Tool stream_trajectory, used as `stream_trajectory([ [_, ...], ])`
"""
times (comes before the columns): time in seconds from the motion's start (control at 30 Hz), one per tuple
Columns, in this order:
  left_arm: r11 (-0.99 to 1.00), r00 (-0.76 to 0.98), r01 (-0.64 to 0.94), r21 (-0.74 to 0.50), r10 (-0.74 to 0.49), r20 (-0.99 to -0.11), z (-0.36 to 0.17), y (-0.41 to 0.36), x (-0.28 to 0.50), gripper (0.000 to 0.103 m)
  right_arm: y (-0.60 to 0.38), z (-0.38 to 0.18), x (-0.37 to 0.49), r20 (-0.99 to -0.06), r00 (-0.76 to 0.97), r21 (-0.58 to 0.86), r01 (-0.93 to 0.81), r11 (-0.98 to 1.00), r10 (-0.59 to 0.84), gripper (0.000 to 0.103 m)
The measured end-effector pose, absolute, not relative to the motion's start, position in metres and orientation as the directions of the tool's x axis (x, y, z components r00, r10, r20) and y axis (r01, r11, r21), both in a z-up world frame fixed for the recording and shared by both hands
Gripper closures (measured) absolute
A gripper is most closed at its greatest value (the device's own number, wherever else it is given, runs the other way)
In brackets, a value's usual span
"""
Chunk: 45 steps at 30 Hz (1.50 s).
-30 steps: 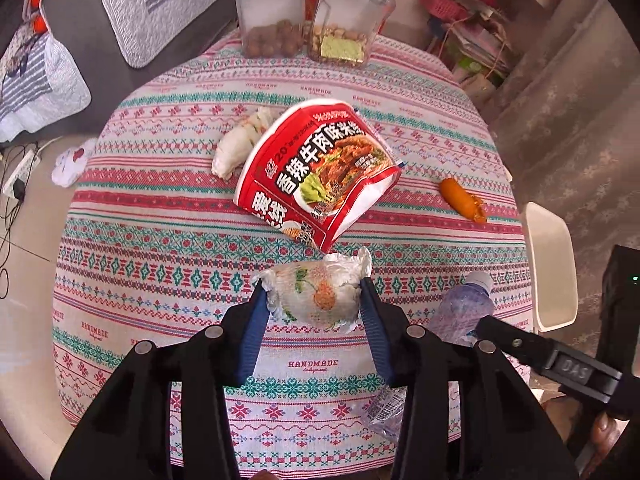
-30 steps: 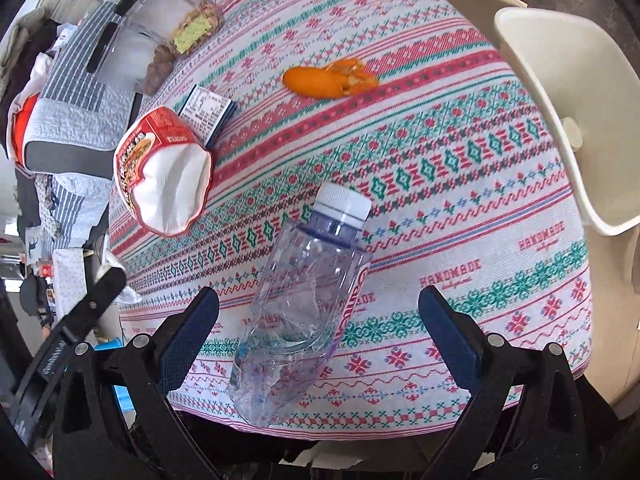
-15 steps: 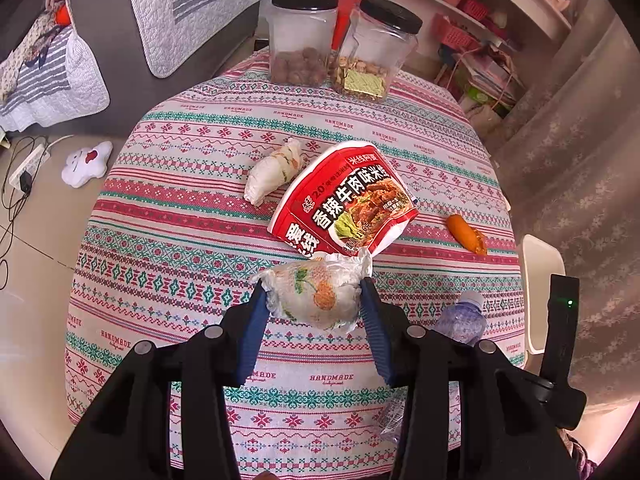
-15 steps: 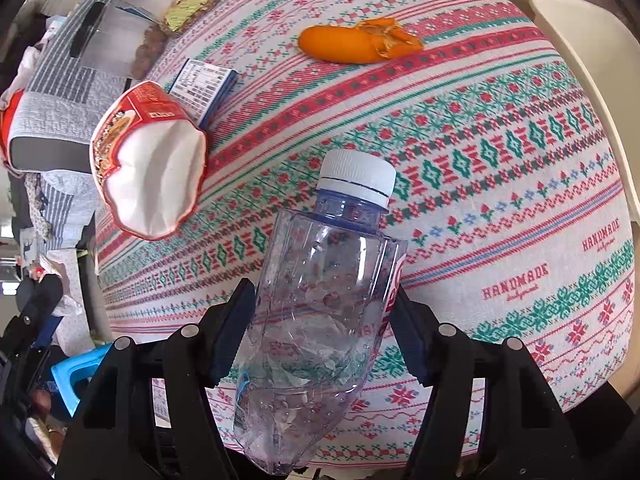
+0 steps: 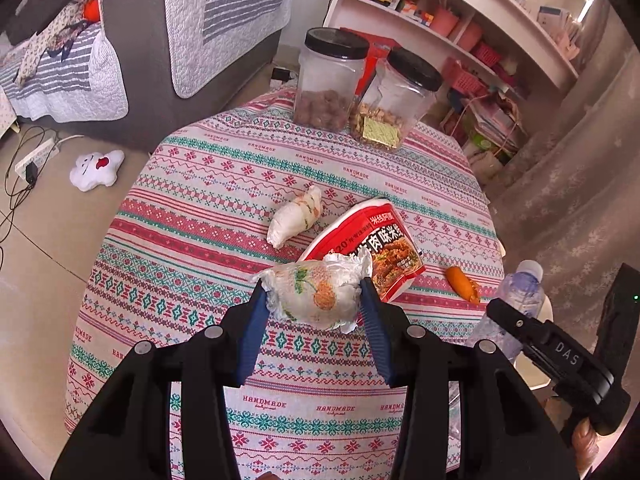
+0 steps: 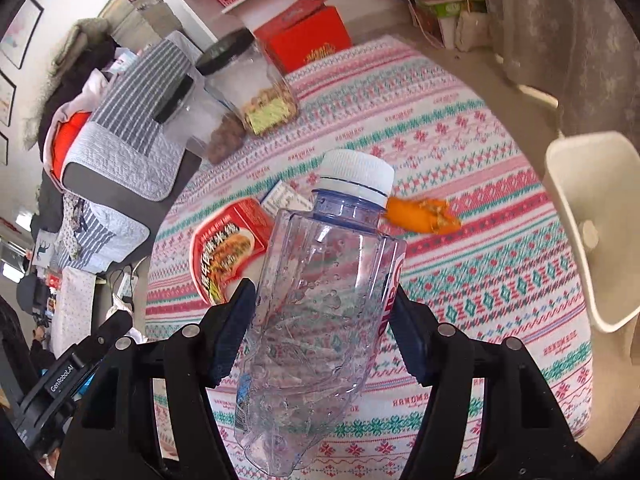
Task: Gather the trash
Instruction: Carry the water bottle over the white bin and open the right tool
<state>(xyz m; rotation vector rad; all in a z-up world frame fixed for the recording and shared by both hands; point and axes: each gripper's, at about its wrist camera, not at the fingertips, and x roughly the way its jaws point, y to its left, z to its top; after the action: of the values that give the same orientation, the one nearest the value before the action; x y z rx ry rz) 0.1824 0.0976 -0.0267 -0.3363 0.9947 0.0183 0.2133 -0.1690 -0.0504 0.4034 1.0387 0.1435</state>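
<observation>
Bottle (image 6: 320, 312) now lifted, base cut off

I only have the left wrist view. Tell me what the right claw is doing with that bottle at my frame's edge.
Observer: The right claw has just been closing; its pads now press both sides of the crumpled clear bottle.
Operator: Report any label.
Observer: Only red lettering running along the side, by one pad.
Operator: Describe the orange thing beyond it.
Observer: It is an orange peel with a ragged open end, lying on the tablecloth.
</observation>
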Motion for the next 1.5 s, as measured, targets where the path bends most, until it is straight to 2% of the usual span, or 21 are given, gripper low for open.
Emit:
stream_trajectory([
  [0.43,0.963,0.749,-0.140,-0.228,-0.047,-0.661,0.021,0.082,0.171,0.058,-0.187,0.020,0.196,-0.568,0.818,0.188,0.017,0.982,0.095,0.040],
  [0.77,0.971,0.774,-0.113,-0.211,-0.047,-0.631,0.026,0.060,0.173,0.058,-0.218,0.040,0.181,-0.446,0.891,0.065,0.134,0.989,-0.091,0.040],
  [1.13,0.974,0.775,-0.080,-0.214,-0.075,-0.628,0.023,0.035,0.179,0.058,-0.282,0.039,0.176,-0.444,0.854,0.018,0.313,0.950,-0.273,0.040],
  [1.4,0.976,0.767,-0.039,-0.216,-0.109,-0.633,0.017,0.007,0.185,0.058,-0.324,0.019,0.180,-0.525,0.759,-0.043,0.430,0.902,-0.386,0.039],
  [1.5,0.975,0.764,-0.020,-0.220,-0.127,-0.632,0.016,-0.007,0.188,0.058,-0.336,0.015,0.178,-0.537,0.736,-0.054,0.457,0.888,-0.412,0.034],
])
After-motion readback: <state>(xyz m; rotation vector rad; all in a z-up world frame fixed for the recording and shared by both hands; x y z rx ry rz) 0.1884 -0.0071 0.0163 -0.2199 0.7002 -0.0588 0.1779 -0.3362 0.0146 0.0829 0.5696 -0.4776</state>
